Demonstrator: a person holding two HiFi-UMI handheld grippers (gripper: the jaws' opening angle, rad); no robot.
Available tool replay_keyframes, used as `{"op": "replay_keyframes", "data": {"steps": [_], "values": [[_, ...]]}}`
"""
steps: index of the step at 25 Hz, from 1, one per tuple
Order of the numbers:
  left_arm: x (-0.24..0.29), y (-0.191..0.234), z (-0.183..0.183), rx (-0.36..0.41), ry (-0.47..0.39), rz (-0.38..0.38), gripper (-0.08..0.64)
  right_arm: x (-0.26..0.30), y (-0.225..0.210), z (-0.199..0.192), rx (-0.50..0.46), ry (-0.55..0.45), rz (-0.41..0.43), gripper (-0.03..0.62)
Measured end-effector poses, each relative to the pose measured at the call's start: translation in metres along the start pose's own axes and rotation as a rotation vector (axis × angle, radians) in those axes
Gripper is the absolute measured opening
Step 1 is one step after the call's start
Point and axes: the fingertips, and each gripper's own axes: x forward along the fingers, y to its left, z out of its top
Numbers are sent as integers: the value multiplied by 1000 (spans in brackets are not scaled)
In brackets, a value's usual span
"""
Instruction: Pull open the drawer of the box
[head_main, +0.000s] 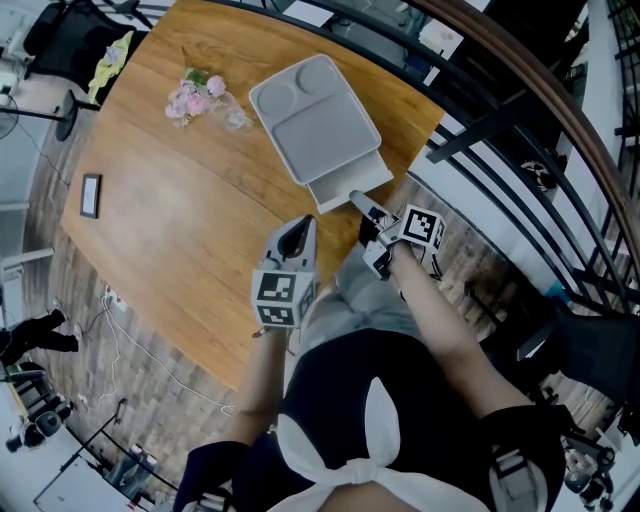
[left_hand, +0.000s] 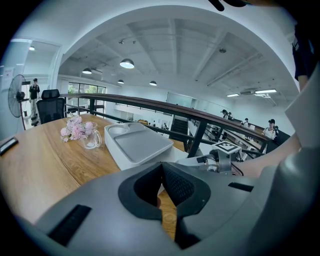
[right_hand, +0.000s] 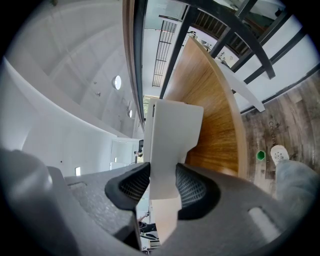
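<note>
As seen from the head view, the grey box lies flat on the wooden bench, toward the bench's right-hand edge, with shallow recesses moulded into its top.

Drawer: partly out of the box's near end, projecting toward the person, its front near the bench edge.

Right tool: clamped on the drawer's front. In the right gripper view the 2 ribbed pads press on either face of a thin pale panel that runs up between them to the wider drawer body. The tool is rolled onto its side, so the bench and the dark railing appear stood on end.

Left tool: over the bench's near edge, just beside the right tool and to the left of the drawer, touching neither box nor drawer. In the left gripper view its 2 pads meet at the tips with nothing between them; bench wood shows through the narrow gap below.

Other items on the bench:
- 1 bunch of pink flowers standing in a glass mug, near the box's far left corner.
- 1 dark flat device at the left edge, well apart from the box.
</note>
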Motion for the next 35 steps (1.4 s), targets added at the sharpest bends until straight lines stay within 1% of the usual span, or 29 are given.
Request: {"op": "replay_keyframes", "data": {"steps": [2,5,6,10,12,17,20,23,25,29,35], "values": [[-1,0,0,2,-6,5,18,-2,0,-1,-1,0,0,160],[-3,-2,0,4,-11,11,18,-2,5,-2,-21,2,55,160],[-3,-2,-1,4,-10,13,18,-3,5,-2,-20,2,61,160],[-7,-4,-4,4,-11,17,18,-9,2,-7,-14,3,39,160],[-7,-5,-6,6,-17,18,18,-11,1,-8,-21,5,50,160],[-10,-11,-10,3,-17,19,18,-18,-2,-10,-17,4,46,160],[-13,-14,-12,6,-12,18,18,-24,-8,-13,7,1,8,160],[-15,-11,-18,7,-10,20,18,-24,-12,-18,14,1,-8,161],[-16,-10,-20,6,-14,21,18,-24,-13,-21,13,0,0,161],[-19,-16,-20,14,-17,18,18,-27,-10,-22,-15,3,56,161],[-27,-16,-19,12,-17,23,18,-33,-11,-29,-4,-1,31,161]]}}
